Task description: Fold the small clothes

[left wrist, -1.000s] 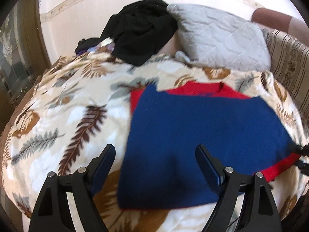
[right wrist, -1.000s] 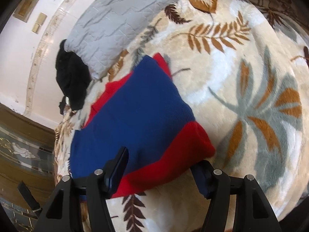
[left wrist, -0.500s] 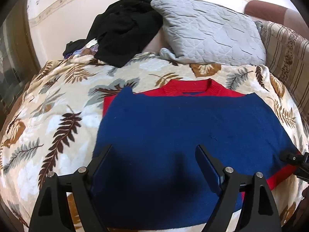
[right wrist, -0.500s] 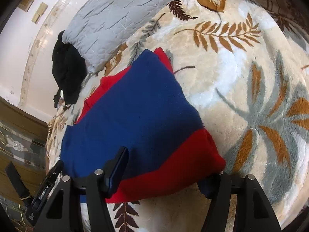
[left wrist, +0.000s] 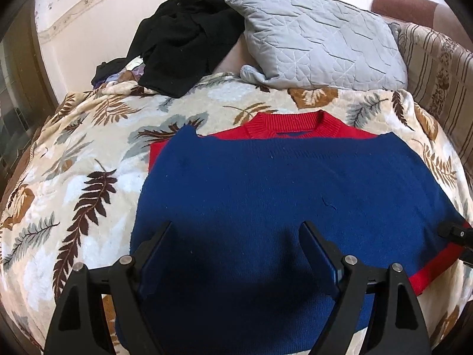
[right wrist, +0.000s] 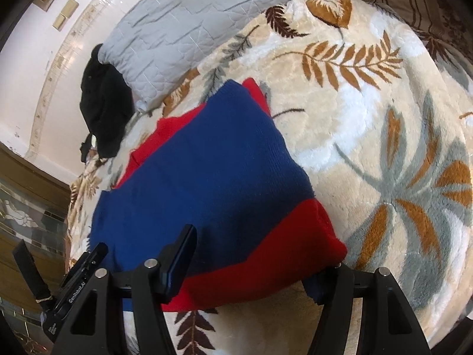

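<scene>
The leaf-print bed point(left wrist: 88, 153) carries the blue-and-red sweater point(left wrist: 280, 183), half-folded. Left gripper point(left wrist: 236, 254) hovers with jaws spread over the blue panel. Right gripper point(right wrist: 251, 266), jaws spread, straddles the red corner; next it needs to close, then lift across.

Left gripper point(right wrist: 74, 290), seen in the right wrist view: small white print, apparently "GenRobot.AI"; further print below unreadable.

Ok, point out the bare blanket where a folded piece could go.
Free: the leaf-print blanket left of the blue-and-red sweater, and the wide stretch on the sweater's other side. Crowded: the far end, taken by the black clothes and grey pillow.
</scene>
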Motion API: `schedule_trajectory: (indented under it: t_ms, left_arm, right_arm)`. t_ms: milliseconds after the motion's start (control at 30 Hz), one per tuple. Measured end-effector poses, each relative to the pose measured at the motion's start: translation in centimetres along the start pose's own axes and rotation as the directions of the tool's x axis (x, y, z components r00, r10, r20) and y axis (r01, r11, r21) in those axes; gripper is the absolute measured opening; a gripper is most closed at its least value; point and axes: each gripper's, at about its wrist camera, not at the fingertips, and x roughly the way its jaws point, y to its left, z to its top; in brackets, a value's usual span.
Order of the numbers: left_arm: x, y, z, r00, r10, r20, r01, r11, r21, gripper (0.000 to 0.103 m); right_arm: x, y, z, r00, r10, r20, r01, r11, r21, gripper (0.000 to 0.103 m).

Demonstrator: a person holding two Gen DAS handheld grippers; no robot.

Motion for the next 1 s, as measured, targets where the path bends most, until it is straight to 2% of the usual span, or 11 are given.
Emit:
schedule_trajectory:
  t_ms: [167, 333, 400, 433, 467, 500, 533, 667, 733, 800, 1000]
  left_arm:
    - [2.1, -0.7, -0.4, 0.997, 0.019, -0.072, -0.017, 0.999, 0.037, 0.086]
    - [0.8, -0.9, 0.1, 1.000, -0.017, -0.007, 0.017, 1.000, 0.009, 0.086]
    - [1.8, -1.2, 0.0, 0.999, -0.002, -0.041, 0.003, 1.000, 0.026, 0.086]
    - [2.9, -1.5, -0.4, 0.996, 0.009, -0.086, -0.006, 0.999, 0.045, 0.086]
    - [3.2, -1.6, -0.6, 0.996, 0.012, -0.084, -0.008, 0.999, 0.048, 0.086]
    - [3.0, -1.6, -0.6, 0.997, 0.013, -0.070, -0.010, 0.999, 0.045, 0.086]
    - [2.7, -1.6, -0.4, 0.997, 0.015, -0.071, -0.012, 0.999, 0.041, 0.086]
    - [0.7, -1.8, 0.1, 1.000, -0.019, -0.010, 0.020, 0.999, 0.028, 0.086]
    - [1.4, -2.3, -0.1, 0.999, -0.003, -0.035, 0.005, 0.999, 0.051, 0.086]
    - [3.1, -2.5, -0.6, 0.995, 0.013, -0.095, -0.008, 0.999, 0.054, 0.086]
    - [3.2, -2.3, -0.9, 0.997, 0.010, -0.073, -0.006, 0.999, 0.052, 0.087]
  right_arm:
    - [0.2, -0.8, 0.2, 0.998, 0.066, 0.000, -0.066, 0.997, 0.041, 0.068]
    - [0.2, 0.1, 0.5, 0.998, 0.062, 0.012, -0.062, 0.998, -0.002, 0.068]
    - [1.1, -0.1, 0.4, 0.998, 0.055, -0.014, -0.055, 0.998, 0.008, 0.066]
    - [1.3, -0.3, 0.3, 0.998, 0.055, -0.016, -0.055, 0.998, 0.013, 0.059]
    - [1.2, -0.2, 0.3, 0.998, 0.054, -0.013, -0.054, 0.999, 0.007, 0.053]
    - [1.2, -0.2, 0.3, 0.998, 0.062, -0.016, -0.062, 0.998, 0.001, 0.040]
    - [1.2, -0.3, 0.3, 0.998, 0.066, -0.019, -0.066, 0.998, 0.001, 0.038]
    - [1.3, -1.3, 0.5, 0.995, 0.095, -0.017, -0.094, 0.994, 0.050, 0.038]
    - [1.4, -1.5, 0.5, 0.994, 0.110, -0.016, -0.108, 0.992, 0.069, 0.040]
    - [1.4, -1.5, 0.5, 0.993, 0.117, -0.018, -0.116, 0.991, 0.071, 0.040]
    - [1.6, -0.4, 0.5, 0.999, 0.036, -0.026, -0.035, 0.999, 0.027, 0.041]
